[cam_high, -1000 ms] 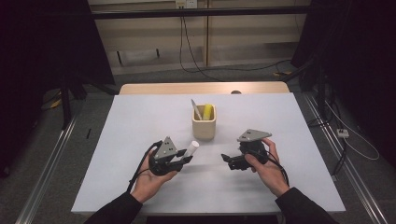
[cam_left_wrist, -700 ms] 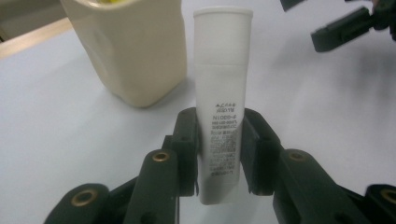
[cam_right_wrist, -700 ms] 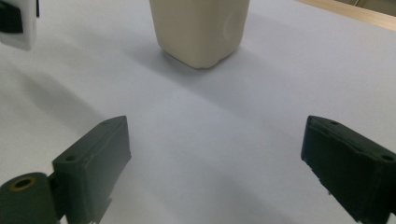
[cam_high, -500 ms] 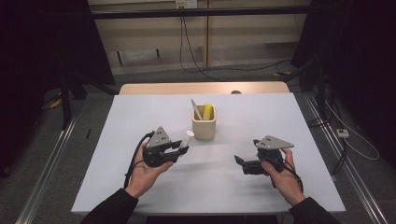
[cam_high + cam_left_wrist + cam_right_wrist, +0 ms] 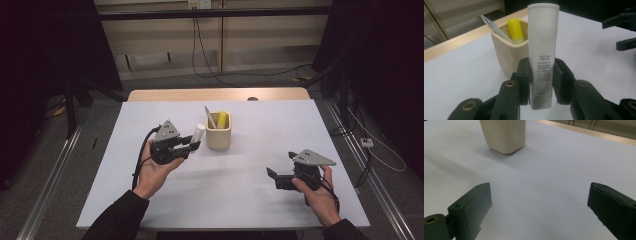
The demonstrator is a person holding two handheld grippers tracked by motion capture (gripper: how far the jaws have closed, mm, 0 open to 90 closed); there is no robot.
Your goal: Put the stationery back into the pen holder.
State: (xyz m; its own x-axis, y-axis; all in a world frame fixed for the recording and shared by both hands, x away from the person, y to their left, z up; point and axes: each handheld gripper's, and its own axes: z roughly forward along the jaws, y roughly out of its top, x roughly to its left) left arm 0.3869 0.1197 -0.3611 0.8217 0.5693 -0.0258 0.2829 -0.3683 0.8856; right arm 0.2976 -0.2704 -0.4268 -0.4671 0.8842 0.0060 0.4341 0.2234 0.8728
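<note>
A white plastic tube (image 5: 199,132) with small print (image 5: 543,37) stands upright between the jaws of my left gripper (image 5: 194,145) (image 5: 541,80), which is shut on its lower part. It is held above the table, just left of a cream cup (image 5: 218,137) (image 5: 509,55). The cup holds a yellow item (image 5: 222,119) (image 5: 515,28) and a silvery strip (image 5: 210,117). My right gripper (image 5: 280,164) (image 5: 539,192) hovers near the table's front right. Its jaws have just been opening, stand wide apart and have nothing between them. It faces the cup (image 5: 504,135).
The white table (image 5: 250,200) has a wooden strip along its far edge. Dark stands and cables on the floor surround it. The left gripper view shows the right gripper's jaws (image 5: 621,32) at the far right.
My left hand has lifted the tube and drawn slightly left of the cup. My right hand has slid right and nearer the front edge, away from the cup.
</note>
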